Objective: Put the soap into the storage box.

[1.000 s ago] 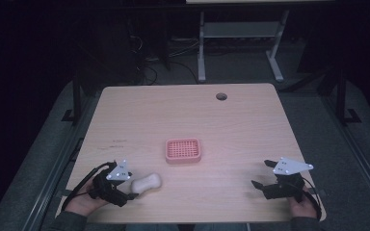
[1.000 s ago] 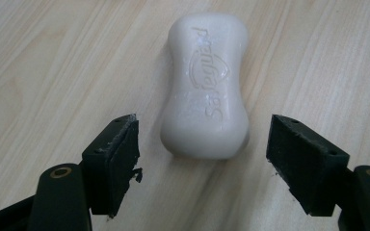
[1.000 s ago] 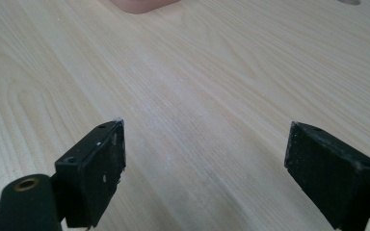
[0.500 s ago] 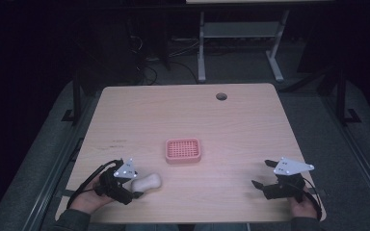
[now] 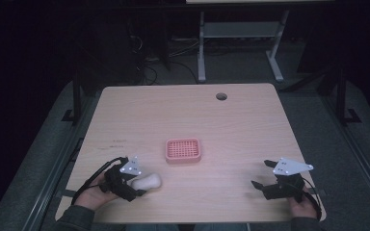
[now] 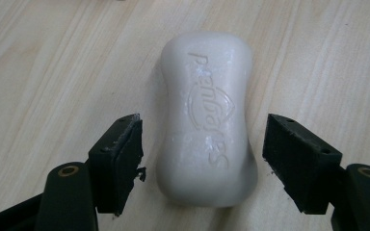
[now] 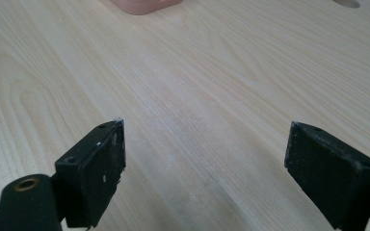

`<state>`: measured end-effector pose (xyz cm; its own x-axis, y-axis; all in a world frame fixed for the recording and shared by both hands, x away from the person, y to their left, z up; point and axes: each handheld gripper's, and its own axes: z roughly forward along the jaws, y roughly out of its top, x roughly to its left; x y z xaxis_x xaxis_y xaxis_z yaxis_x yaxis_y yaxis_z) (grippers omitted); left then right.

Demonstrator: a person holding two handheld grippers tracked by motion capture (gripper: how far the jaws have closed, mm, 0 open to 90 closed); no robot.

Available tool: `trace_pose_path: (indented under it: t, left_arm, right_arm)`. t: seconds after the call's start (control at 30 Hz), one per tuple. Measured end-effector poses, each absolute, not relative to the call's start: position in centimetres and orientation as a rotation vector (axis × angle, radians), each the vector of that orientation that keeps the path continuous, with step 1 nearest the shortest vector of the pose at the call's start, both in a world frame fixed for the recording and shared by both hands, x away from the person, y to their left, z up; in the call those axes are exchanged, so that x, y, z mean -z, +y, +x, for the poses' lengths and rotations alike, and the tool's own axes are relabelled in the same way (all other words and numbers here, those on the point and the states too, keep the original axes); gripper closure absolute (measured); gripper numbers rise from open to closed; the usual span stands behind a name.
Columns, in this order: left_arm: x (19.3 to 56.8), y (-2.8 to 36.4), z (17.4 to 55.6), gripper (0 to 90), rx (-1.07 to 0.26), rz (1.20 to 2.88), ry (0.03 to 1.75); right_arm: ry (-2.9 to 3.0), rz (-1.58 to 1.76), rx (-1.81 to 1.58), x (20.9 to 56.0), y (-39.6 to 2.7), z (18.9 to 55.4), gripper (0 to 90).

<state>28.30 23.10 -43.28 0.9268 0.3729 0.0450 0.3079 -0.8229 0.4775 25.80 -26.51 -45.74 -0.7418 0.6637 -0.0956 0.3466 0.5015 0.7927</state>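
The left tongs (image 5: 136,188), at the lower left of the high view, have crept forward along the desk (image 5: 231,125) since a second ago, so that the white bar of soap (image 5: 147,182) now lies between their jaws instead of just ahead of them. In the left gripper view the soap (image 6: 207,120) lies flat on the wood with its embossed face up, its near end flanked by the two black pads (image 6: 123,154); the jaws have just been closing around it, yet a sliver of desk shows on either side, so the tongs are released and not yet gripping. That suggests the grasp is about to land, probably ahead of carrying the soap to the pink soap dish (image 5: 183,150) at the middle of the frame, which sits empty and well apart. The right tongs (image 5: 264,176), at the lower right, rest spread wide over bare wood (image 7: 207,144), holding nothing.
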Motion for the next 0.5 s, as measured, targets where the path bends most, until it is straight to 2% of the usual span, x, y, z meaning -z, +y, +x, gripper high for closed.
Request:
trace_pose_path:
  t: [0.27, 0.5]
  left_arm:
    - [43.6, 21.8, 29.1, 31.8, -0.165, 2.633, 0.471]
    - [43.9, 21.3, 29.5, 36.9, -0.142, 2.659, 0.469]
  right_arm:
    - [2.357, 0.840, -1.122, 45.7, -26.5, 25.8, 13.6]
    - [2.356, 0.839, -1.122, 45.7, -26.5, 25.8, 13.6]
